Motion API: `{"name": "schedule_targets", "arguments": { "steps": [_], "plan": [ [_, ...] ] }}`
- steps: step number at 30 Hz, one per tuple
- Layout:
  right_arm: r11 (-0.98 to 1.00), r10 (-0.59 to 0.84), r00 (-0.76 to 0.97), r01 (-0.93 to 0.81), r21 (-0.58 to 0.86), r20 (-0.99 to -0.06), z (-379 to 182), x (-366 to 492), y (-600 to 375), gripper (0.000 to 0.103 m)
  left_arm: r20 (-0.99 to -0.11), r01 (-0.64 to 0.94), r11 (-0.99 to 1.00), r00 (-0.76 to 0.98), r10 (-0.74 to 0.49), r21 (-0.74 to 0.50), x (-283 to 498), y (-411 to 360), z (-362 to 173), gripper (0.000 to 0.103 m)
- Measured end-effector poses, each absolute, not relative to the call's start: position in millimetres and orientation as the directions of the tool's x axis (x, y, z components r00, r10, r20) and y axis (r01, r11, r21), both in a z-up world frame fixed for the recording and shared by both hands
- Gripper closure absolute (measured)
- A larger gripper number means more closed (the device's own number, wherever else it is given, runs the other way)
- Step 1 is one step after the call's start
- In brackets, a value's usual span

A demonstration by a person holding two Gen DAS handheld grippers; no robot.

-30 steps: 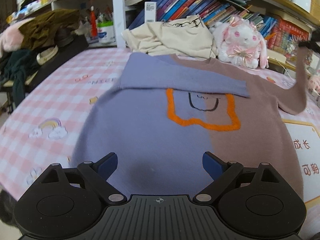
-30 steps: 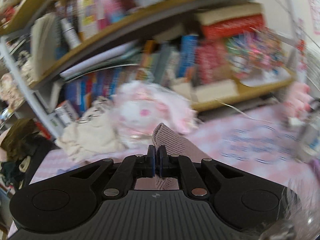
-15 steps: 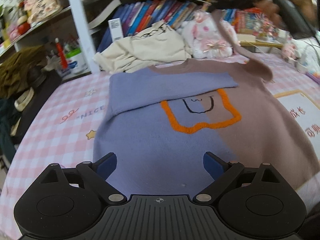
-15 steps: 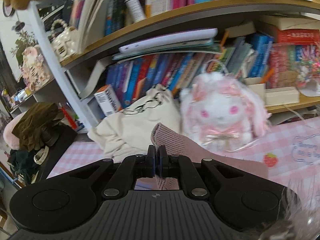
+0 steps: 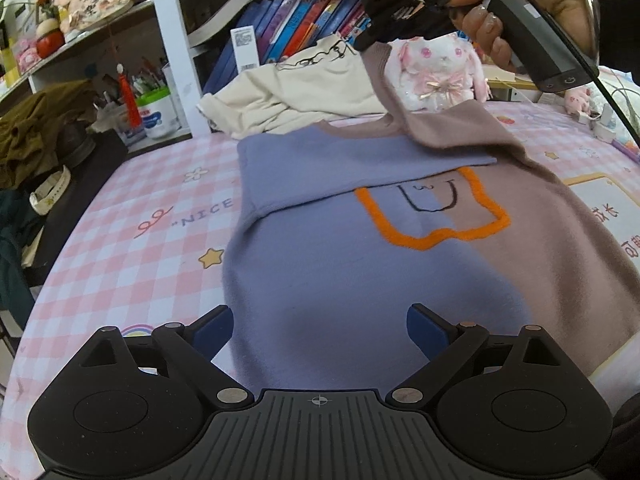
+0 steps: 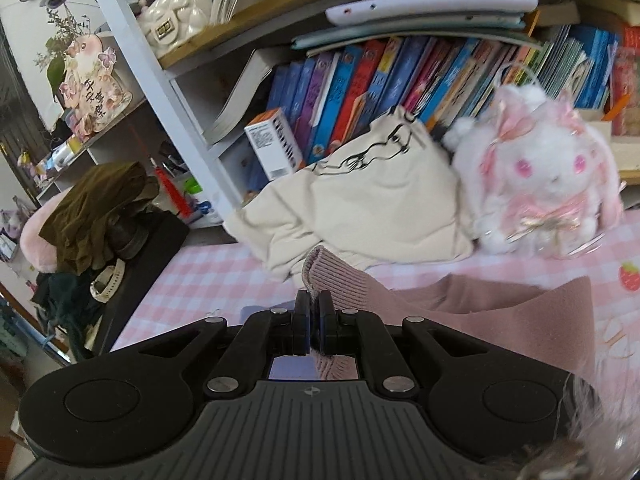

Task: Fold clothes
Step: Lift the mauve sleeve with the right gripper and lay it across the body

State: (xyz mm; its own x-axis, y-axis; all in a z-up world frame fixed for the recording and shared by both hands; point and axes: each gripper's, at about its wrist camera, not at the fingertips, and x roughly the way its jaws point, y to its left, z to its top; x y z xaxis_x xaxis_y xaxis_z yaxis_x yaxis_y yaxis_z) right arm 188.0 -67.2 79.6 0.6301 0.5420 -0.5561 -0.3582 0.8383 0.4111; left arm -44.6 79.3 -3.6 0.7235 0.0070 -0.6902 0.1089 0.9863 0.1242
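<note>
While being folded: a two-tone knit sweater [image 5: 360, 264], blue on one half and mauve on the other, is lying flat on a pink checked bed [image 5: 132, 248].
Sleeves: the blue sleeve [image 5: 340, 164] is lying folded across the chest; the mauve sleeve [image 5: 404, 100] is hanging in the air by its ribbed cuff [image 6: 332, 280].
Right gripper [image 6: 314, 320]: its fingers are pinching that cuff, nearly closed.
Left gripper [image 5: 320, 326]: its fingers are gaping wide above the hem, holding nothing.
Handling: it is looking soft, light and limp, likely drooping wherever unsupported; cuffs, hem corners and shoulders seem the surest places to grip.
Surroundings: a cream garment [image 5: 304, 92] and a plush rabbit [image 5: 436, 68] are sitting just past the collar, crowding that edge but not the fold itself.
</note>
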Motion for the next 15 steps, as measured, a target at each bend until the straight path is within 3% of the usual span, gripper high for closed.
{"name": "schedule_targets", "arguments": {
  "steps": [15],
  "plan": [
    [0.807, 0.590, 0.526, -0.354, 0.472, -0.613, 55.8, 184.7, -26.4, 0.098, -0.695, 0.083, 0.991, 0.718, 0.016, 0.108, -49.6, 99.6, -5.5, 0.007]
  ]
}}
